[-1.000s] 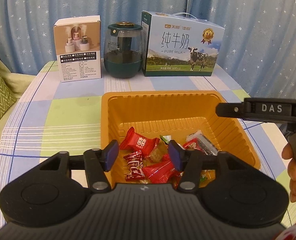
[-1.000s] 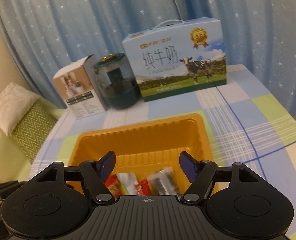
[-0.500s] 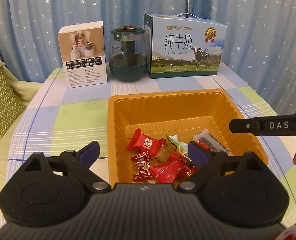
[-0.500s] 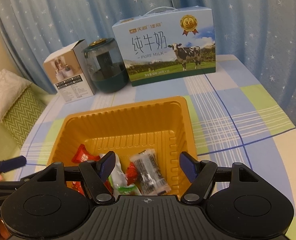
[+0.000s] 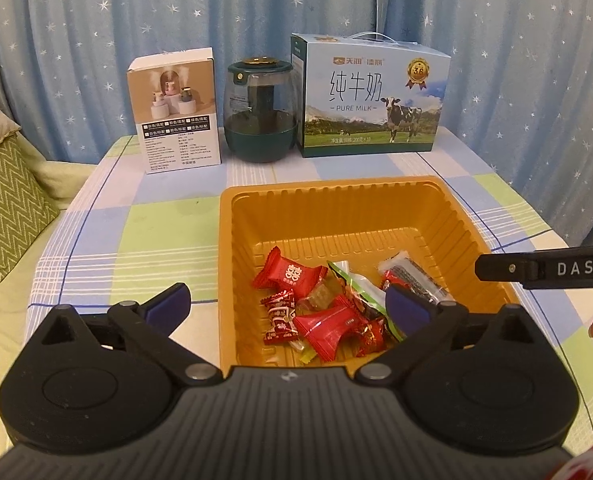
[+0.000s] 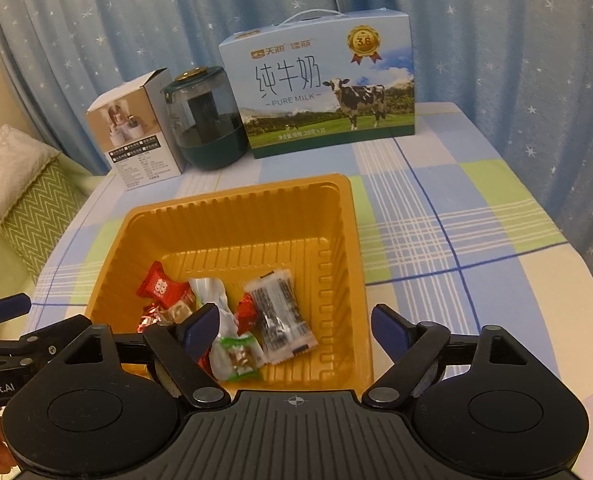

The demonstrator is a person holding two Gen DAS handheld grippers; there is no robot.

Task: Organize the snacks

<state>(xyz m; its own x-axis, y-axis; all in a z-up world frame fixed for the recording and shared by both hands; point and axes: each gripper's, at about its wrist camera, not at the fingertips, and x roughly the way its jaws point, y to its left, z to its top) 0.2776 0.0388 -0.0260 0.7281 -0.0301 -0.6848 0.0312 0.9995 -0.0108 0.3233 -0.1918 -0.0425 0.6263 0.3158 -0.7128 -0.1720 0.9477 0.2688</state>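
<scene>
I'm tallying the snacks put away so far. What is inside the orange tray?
The orange tray holds red-wrapped candies, a green-and-white packet and a clear dark-filled packet. Anything beneath that pile is covered.

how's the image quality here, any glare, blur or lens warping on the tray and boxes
Left wrist view: warm, dim light, sharp on the orange tray; soft glare on the candy wrappers; fisheye bends the table edges, corners dark. Right wrist view: the milk box leans and bulges from distortion; print on the small white box is too soft to read.

Glossy ribbed plastic tray [image 5: 448,216]; shiny (crinkled) foil wrappers [image 5: 324,326]; cloth tablecloth [image 5: 144,236].
</scene>
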